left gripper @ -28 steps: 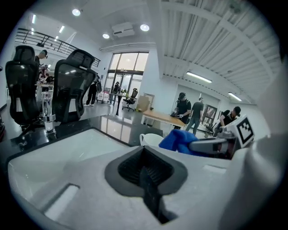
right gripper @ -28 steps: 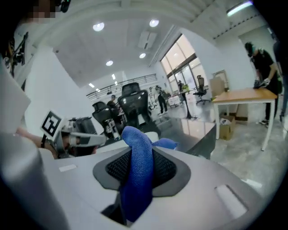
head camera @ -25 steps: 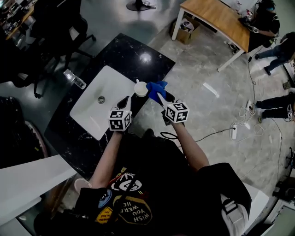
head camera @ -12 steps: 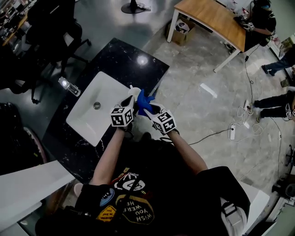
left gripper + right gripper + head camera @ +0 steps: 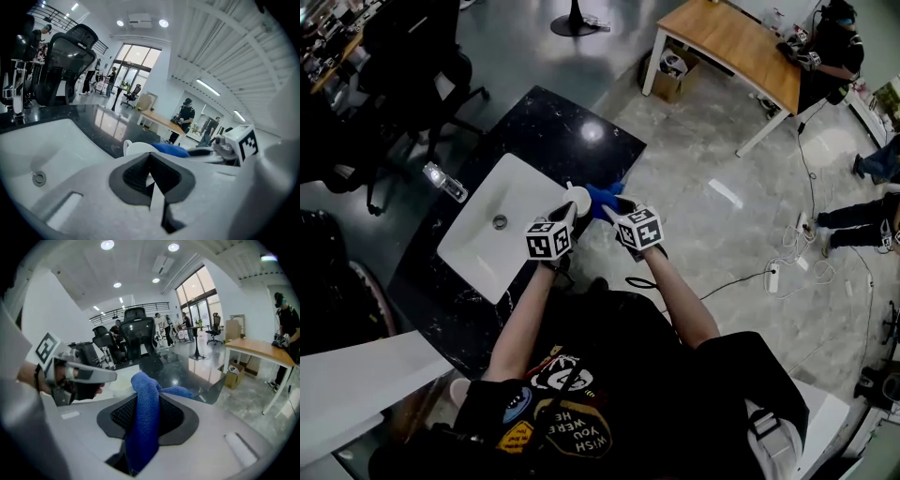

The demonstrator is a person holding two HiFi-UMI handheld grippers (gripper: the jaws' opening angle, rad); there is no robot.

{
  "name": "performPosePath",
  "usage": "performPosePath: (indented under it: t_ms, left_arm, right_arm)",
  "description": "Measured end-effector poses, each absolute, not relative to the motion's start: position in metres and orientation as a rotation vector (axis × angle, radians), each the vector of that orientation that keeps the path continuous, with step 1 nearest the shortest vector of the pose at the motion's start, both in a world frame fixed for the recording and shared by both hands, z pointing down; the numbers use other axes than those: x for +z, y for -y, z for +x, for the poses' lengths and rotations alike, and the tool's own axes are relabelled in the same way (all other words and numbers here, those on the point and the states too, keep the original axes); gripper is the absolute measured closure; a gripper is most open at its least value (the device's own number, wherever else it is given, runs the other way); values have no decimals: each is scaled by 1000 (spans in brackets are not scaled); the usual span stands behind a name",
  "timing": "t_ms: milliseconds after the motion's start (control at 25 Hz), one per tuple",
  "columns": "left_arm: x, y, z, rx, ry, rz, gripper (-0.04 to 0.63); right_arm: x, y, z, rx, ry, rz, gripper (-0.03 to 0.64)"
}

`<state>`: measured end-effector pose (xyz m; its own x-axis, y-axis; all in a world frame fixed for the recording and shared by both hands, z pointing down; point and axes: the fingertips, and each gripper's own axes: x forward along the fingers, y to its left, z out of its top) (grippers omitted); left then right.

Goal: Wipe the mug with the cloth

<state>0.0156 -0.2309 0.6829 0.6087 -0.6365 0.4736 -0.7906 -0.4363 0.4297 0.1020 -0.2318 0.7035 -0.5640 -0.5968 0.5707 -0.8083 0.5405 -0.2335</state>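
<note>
A white mug (image 5: 577, 198) hangs over the sink's right edge with my left gripper (image 5: 566, 210) shut on its wall. In the left gripper view a white sliver of the wall shows between the dark pads (image 5: 136, 174), and the mug's rim (image 5: 137, 146) shows beyond them. My right gripper (image 5: 615, 208) is shut on a blue cloth (image 5: 602, 198), which lies against the mug's right side and top. In the right gripper view the cloth (image 5: 143, 420) is folded between the pads and bulges out ahead of them. The mug's inside is hidden.
The white sink basin (image 5: 478, 239) is set in a black marble counter (image 5: 553, 122), with a faucet (image 5: 446, 181) at its left. Office chairs (image 5: 412, 56) stand behind. A wooden table (image 5: 741, 42) with a person (image 5: 836, 47) is at the far right. Cables (image 5: 787, 267) lie on the floor.
The right gripper swung the cloth left against the mug, and the two grippers came closer together. The mug stayed in the left gripper's hold, shifting slightly toward the sink.
</note>
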Motion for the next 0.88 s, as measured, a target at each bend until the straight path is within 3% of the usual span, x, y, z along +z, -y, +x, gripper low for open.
performPosePath:
  t_ms: [200, 560, 880]
  left_arm:
    - [682, 233, 22, 316, 1102, 2225, 592]
    - [684, 236, 1, 440, 1238, 2261, 592]
    - [683, 236, -3, 419, 1252, 2254, 592]
  right_arm:
    - [714, 172, 71, 617, 2437, 899, 502]
    - [678, 243, 114, 618, 2433, 1288, 502]
    - [709, 169, 67, 602, 2436, 937, 502]
